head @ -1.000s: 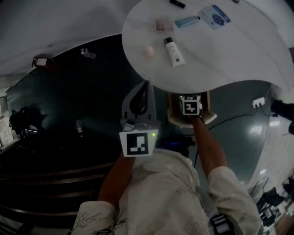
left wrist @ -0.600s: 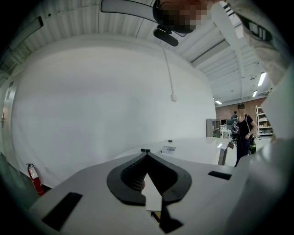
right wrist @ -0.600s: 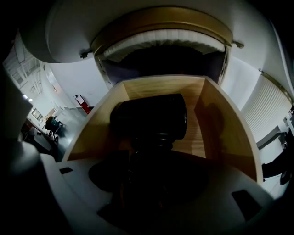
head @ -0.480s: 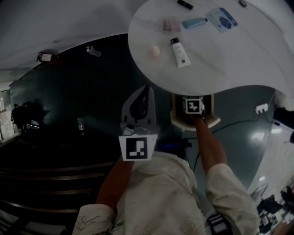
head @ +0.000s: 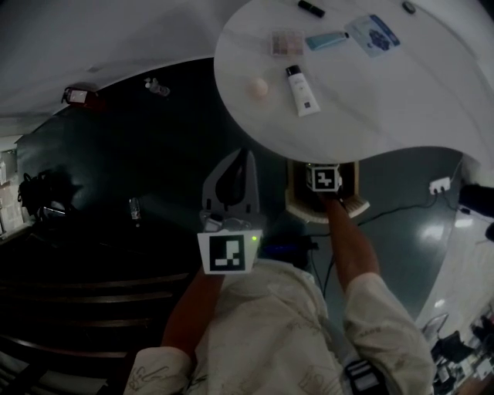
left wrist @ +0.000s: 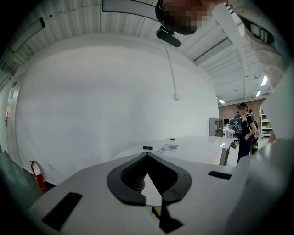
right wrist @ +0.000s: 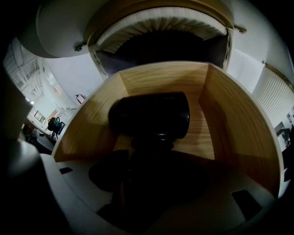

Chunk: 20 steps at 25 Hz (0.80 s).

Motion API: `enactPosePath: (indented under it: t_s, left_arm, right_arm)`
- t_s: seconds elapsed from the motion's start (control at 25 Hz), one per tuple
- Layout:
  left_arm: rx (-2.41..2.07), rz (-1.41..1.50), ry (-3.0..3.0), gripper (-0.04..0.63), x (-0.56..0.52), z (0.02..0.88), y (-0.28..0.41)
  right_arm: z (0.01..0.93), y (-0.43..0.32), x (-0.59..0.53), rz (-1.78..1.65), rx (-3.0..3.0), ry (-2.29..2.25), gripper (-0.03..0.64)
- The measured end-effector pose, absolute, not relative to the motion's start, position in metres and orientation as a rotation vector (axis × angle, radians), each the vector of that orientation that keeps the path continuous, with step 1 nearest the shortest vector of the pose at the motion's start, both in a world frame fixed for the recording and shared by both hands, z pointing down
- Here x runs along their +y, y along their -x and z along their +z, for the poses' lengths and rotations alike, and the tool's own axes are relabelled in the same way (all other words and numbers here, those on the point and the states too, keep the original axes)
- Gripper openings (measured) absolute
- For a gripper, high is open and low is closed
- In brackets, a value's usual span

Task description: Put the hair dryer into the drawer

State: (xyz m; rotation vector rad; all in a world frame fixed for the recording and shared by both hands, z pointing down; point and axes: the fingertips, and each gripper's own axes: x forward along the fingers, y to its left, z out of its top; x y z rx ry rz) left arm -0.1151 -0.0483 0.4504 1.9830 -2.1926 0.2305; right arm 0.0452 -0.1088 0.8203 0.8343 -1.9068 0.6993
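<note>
Dark glossy floor (head: 154, 154) fills the left of the head view. White round desk (head: 401, 100) sits upper right, its curved near edge running just above one open wooden drawer (head: 351, 202).

Desk count, seven small things:
- one palette (head: 285, 41)
- one blue tube (head: 326, 38)
- one blue packet (head: 376, 32)
- one white tube (head: 302, 89)
- one peach ball (head: 258, 87), nearest the desk's left edge
- two small dark pieces (head: 311, 8) at the top of the frame

Floor count: one small bottle (head: 157, 86), one red extinguisher (head: 77, 96) at far left, one white power strip (head: 438, 183) at right.

Right gripper (right wrist: 146, 156) points steeply down into the drawer, jaws clamped on the handle of the one black hair dryer (right wrist: 149, 114). Dryer's barrel lies crosswise inside the drawer, between the side walls. Bare wood shows on both sides of it and behind it, up to the back wall. Cannot tell whether the barrel touches the bottom.

Left gripper (head: 245, 158) is left of the drawer, over open floor. Its jaws are pressed together at the tips with nothing between them.
</note>
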Motion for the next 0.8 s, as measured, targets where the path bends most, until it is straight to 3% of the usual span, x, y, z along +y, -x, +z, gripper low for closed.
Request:
enactPosePath:
  t_s: [0.8]
  left_arm:
    - [-2.2,0.182,-1.972,0.0,-0.044,0.443,0.116]
  right_arm:
    - [0.81,-0.048,-0.104,0.715,-1.913,-0.818,0.295]
